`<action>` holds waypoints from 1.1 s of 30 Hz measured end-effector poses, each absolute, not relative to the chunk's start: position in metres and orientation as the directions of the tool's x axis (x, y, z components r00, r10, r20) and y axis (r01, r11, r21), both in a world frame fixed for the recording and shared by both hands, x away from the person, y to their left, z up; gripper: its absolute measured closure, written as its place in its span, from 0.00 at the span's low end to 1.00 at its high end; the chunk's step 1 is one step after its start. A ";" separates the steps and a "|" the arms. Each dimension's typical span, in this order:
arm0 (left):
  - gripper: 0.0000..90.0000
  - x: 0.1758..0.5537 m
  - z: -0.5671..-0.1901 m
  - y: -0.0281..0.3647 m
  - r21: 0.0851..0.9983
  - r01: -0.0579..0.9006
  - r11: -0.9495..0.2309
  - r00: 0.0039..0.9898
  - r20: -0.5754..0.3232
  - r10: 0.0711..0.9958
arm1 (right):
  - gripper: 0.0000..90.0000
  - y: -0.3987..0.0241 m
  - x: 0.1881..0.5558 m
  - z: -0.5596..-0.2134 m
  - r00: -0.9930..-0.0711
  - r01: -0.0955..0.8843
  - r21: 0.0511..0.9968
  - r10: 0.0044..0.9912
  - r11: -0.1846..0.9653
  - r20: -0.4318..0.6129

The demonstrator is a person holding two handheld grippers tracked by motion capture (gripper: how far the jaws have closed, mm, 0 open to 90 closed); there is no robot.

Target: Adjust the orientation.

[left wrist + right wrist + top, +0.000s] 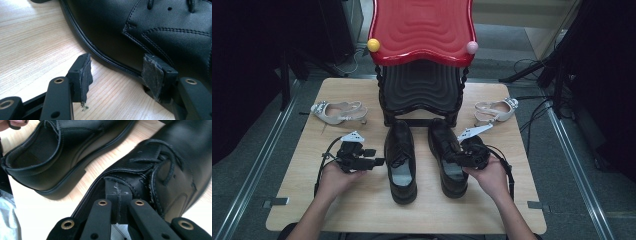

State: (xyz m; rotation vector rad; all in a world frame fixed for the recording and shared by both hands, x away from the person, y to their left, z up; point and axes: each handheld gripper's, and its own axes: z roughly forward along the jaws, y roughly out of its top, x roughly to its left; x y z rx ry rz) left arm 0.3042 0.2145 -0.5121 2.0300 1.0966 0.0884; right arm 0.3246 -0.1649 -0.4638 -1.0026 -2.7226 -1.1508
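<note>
Nearest the person, the left gripper (379, 161) stands with its jaws wide, just beside the outer side of the left black shoe (400, 160). The right gripper (451, 156) has its jaws closed together at the collar of the right black shoe (448, 156). Both are glossy black leather lace-ups with stitched seams. They lie side by side at the middle of the pale wooden desk (362, 205), long axes running 6 to 12 o'clock, toes toward 12. Beyond, at 12 o'clock, stands a red-topped rack (422, 30); grey carpet surrounds the desk.
</note>
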 end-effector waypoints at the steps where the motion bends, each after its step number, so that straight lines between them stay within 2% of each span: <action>1: 0.46 0.304 -0.512 0.214 0.681 0.670 -0.294 0.620 -0.296 0.727 | 1.00 -0.163 0.324 -0.464 -0.795 0.566 0.638 0.552 0.522 0.254; 23: 0.52 0.306 -0.513 0.213 0.681 0.682 -0.267 0.614 -0.335 0.715 | 1.00 -0.131 0.318 -0.473 -0.797 0.567 0.668 0.525 0.482 0.298; 25: 0.57 0.305 -0.512 0.212 0.683 0.680 -0.265 0.615 -0.334 0.714 | 1.00 -0.129 0.318 -0.474 -0.800 0.563 0.674 0.521 0.478 0.299; 28: 0.75 0.302 -0.507 0.212 0.703 0.668 -0.244 0.616 -0.338 0.712 | 1.00 -0.129 0.316 -0.474 -0.798 0.562 0.674 0.528 0.479 0.290; 33: 0.90 0.305 -0.509 0.215 0.690 0.681 -0.243 0.603 -0.341 0.721 | 1.00 -0.148 0.306 -0.464 -0.794 0.555 0.703 0.535 0.445 0.288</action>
